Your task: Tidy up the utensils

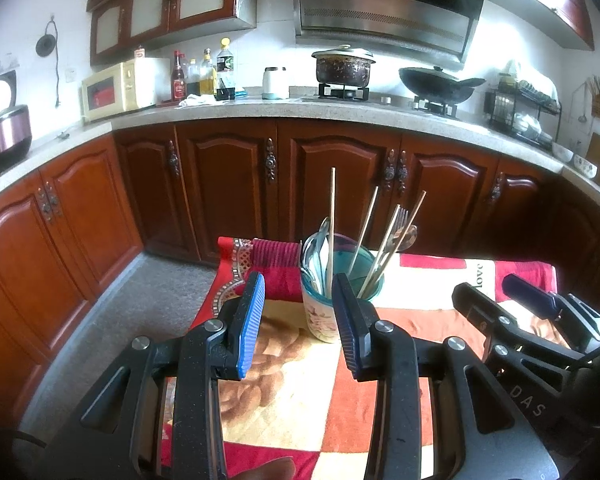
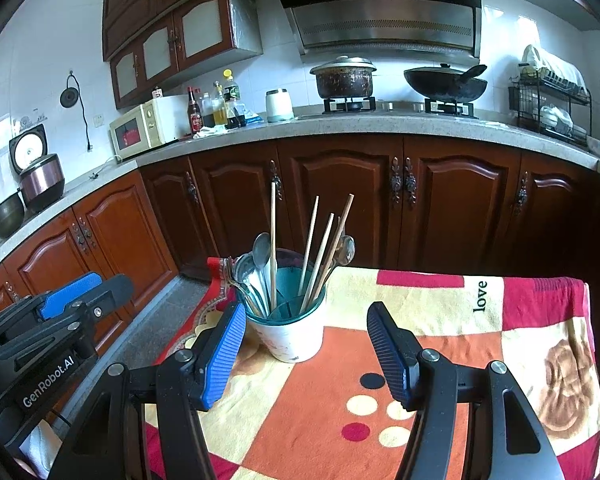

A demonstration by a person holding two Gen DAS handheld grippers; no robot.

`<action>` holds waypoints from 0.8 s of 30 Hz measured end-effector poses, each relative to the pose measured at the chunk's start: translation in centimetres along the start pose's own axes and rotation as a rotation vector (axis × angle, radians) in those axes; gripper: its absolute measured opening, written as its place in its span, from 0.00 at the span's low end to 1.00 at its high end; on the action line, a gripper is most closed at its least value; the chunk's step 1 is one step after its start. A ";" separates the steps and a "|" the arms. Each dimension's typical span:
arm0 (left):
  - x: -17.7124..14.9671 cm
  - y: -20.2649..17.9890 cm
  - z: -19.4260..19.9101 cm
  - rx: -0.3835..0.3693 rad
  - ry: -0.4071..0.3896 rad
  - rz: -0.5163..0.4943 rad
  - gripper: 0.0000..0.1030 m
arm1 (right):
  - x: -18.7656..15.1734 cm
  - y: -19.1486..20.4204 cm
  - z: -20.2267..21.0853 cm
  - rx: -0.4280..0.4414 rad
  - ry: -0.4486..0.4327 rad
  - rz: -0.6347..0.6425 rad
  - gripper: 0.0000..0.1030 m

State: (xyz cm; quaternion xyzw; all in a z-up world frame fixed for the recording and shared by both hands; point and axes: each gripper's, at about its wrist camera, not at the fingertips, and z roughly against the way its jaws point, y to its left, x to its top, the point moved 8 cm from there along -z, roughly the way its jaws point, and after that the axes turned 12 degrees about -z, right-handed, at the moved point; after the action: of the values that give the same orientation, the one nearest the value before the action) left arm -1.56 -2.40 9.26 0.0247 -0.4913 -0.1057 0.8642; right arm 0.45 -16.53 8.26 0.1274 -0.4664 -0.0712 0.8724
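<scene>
A white cup with a teal inside (image 1: pixel 324 316) (image 2: pixel 288 332) stands on a patterned cloth. It holds several wooden chopsticks (image 1: pixel 332 232) (image 2: pixel 273 240), metal spoons (image 2: pixel 260 256) and a fork (image 1: pixel 400 220). My left gripper (image 1: pixel 300 292) is open and empty, just short of the cup, its right finger in front of the cup's rim. My right gripper (image 2: pixel 306 316) is open and empty, its fingers either side of the cup and nearer than it. Each gripper shows in the other's view, the right one (image 1: pixel 496 296) and the left one (image 2: pixel 88 292).
The cloth (image 2: pixel 460 320) covers a small table whose far edge drops off behind the cup. Beyond a strip of grey floor (image 1: pixel 132 312) stand wooden cabinets (image 1: pixel 332 176) and a counter with a microwave (image 1: pixel 116 90), bottles, pots and a dish rack (image 2: pixel 552 104).
</scene>
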 end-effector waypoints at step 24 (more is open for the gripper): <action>-0.6 0.5 -1.7 0.007 0.038 0.009 0.33 | -0.6 0.3 -2.1 0.000 0.038 0.012 0.60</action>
State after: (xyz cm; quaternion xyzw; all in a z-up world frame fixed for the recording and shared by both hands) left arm -0.28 -1.91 7.94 0.0273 -0.4755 -0.0997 0.8736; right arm 1.80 -15.76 6.73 0.1260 -0.4506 -0.0634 0.8815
